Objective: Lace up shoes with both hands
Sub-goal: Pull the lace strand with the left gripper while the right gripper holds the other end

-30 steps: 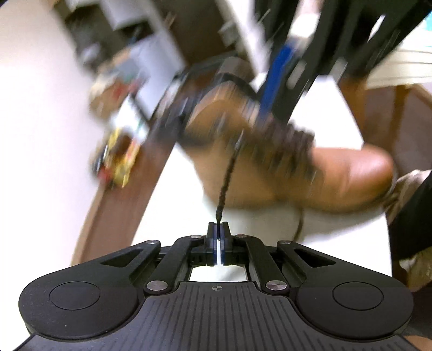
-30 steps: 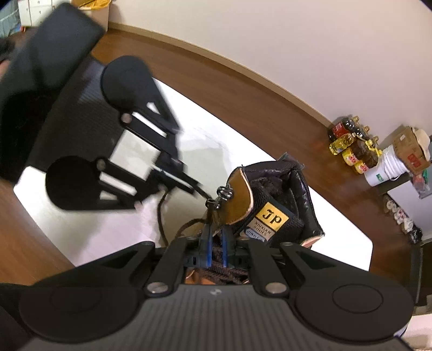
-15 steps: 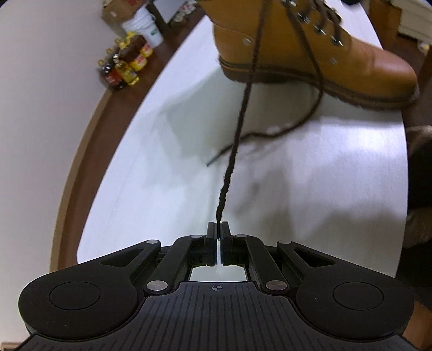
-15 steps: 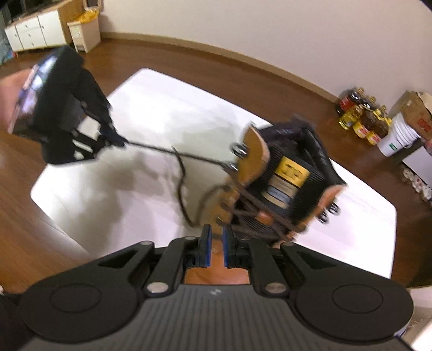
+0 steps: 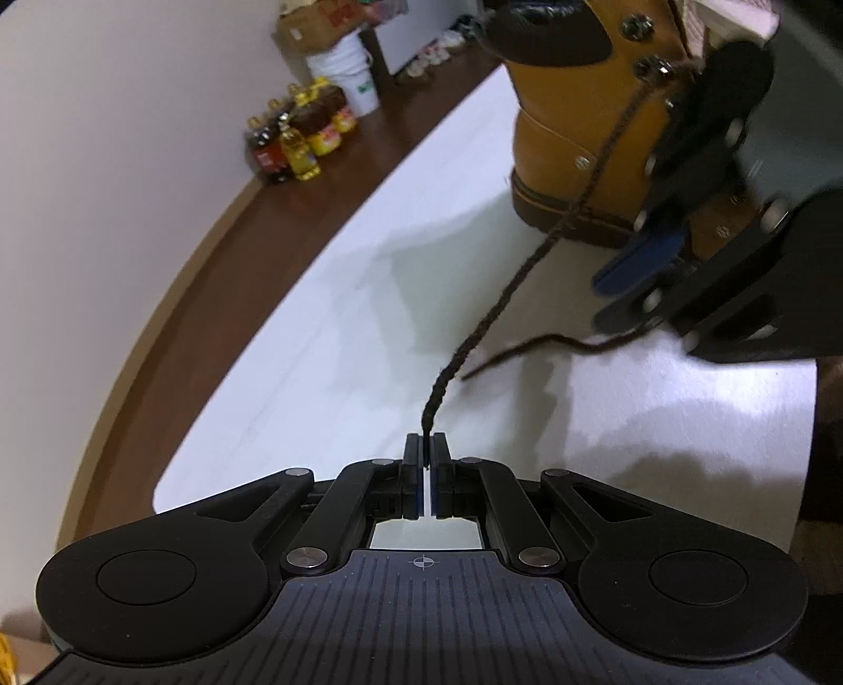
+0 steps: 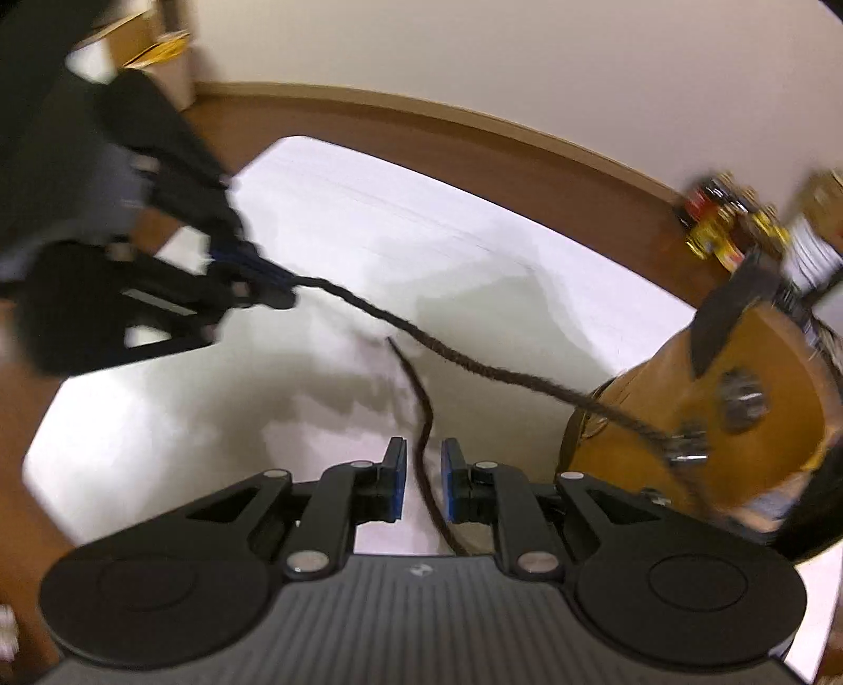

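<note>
A tan leather boot (image 5: 590, 131) stands on the white table (image 5: 316, 342); it also shows in the right wrist view (image 6: 701, 421). My left gripper (image 5: 424, 458) is shut on a dark brown lace (image 5: 527, 268) that runs taut up to a metal hook on the boot's ankle. In the right wrist view the left gripper (image 6: 263, 284) holds that lace (image 6: 474, 363) out to the left. My right gripper (image 6: 421, 463) is open, and the other lace end (image 6: 421, 411) lies loose on the table between its fingers. The right gripper (image 5: 632, 263) is also seen beside the boot.
Bottles (image 5: 300, 142) and a white bucket (image 5: 345, 74) stand on the wooden floor by the wall. The table's curved edge (image 5: 221, 337) runs along the left. A cardboard box (image 6: 153, 47) sits at the far wall.
My right gripper has dropped from over the boot to the table beside it and now straddles the loose lace end. My left gripper still holds its lace taut.
</note>
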